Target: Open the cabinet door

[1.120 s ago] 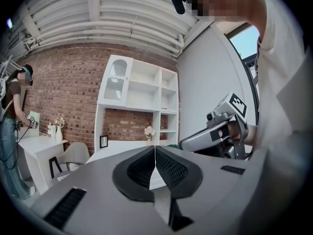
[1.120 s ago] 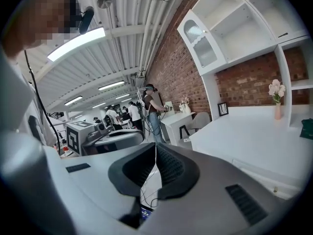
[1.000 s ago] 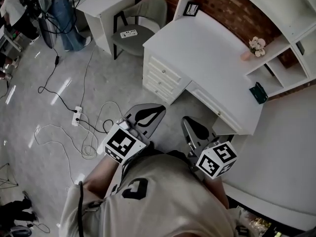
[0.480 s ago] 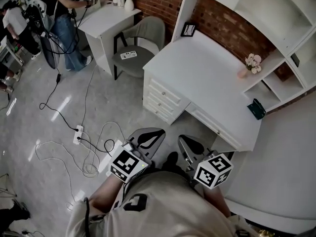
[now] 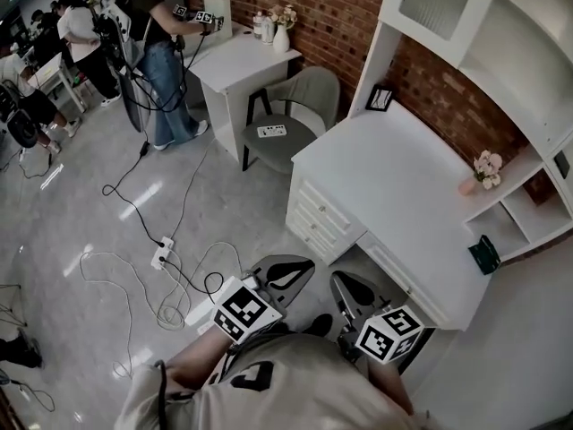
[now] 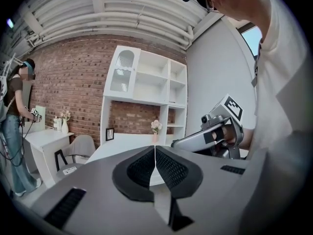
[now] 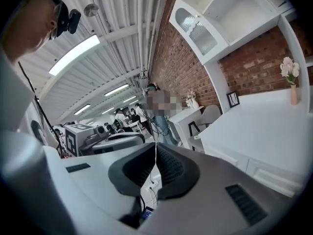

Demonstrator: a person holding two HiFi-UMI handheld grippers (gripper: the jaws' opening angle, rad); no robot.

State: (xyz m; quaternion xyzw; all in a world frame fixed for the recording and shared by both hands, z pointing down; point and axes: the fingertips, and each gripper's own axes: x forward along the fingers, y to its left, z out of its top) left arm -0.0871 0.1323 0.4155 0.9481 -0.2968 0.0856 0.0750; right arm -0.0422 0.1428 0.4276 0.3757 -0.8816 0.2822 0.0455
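Head view: the left gripper and the right gripper sit side by side at the lower middle of the frame, both above the grey floor and short of the white table, touching nothing. The cabinet door, a white frame with a frosted arched pane, is shut at the top right of the frame, high on the shelf unit above the table's far end and well apart from both grippers. On the table stand a small black picture frame against the brick wall and a pink vase of pale flowers near the open shelves. A grey chair is left of the table, a white power strip with loose cables lies on the floor at the left, and a person in jeans stands by a second table at the upper left.

In the left gripper view the fingers are together with only a hairline slit and nothing between them; the cabinet door shows upper left of centre. In the right gripper view the fingers are likewise pressed together and empty, with the cabinet door at the top right.
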